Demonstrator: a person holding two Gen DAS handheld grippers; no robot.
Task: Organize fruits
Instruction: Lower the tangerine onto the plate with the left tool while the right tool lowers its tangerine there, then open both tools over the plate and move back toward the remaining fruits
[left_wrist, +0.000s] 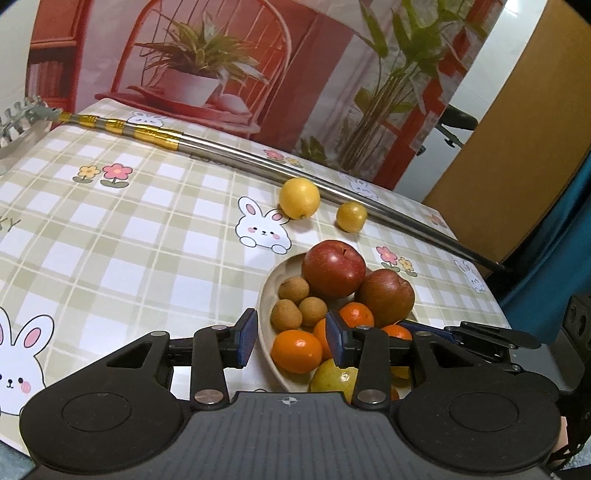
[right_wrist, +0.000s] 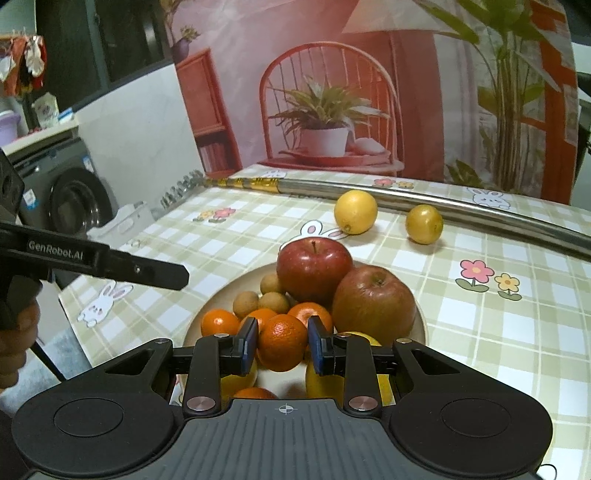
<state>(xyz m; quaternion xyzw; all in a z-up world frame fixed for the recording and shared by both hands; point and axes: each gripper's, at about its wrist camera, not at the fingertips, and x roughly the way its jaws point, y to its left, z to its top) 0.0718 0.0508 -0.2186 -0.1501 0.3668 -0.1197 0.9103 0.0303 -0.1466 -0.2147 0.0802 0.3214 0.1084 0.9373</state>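
The right wrist view shows what the left one misses: the right gripper (right_wrist: 282, 345) pinching a mandarin (right_wrist: 281, 346) between its blue pads, held over the near part of the plate (right_wrist: 210, 306). It also catches the left gripper's black body (right_wrist: 110, 262) off to the plate's left, with the person's hand (right_wrist: 18, 343) on its grip. The left wrist view shows the left gripper (left_wrist: 291, 341) spread with nothing between its pads, hanging over the plate's near left rim – whether it touches the rim I cannot tell.

In the plate, nearest, lie yellow fruits (right_wrist: 319, 380) and more mandarins (right_wrist: 220, 322), partly hidden behind the right gripper's fingers. Past them sit three small brown fruits (left_wrist: 293, 290) on the plate's left side, and two apples – a red apple (right_wrist: 314, 269) at the far rim and a duller apple (right_wrist: 373, 304) touching it on the right.

Beyond the plate, on the checked surface (right_wrist: 498, 332), a lemon (right_wrist: 355, 211) and a smaller yellow fruit (right_wrist: 424, 224) lie apart from each other. Just behind them a long metal pole (right_wrist: 443, 208) lies across the surface, its gold-banded end (left_wrist: 122, 125) far off to the plate's left.
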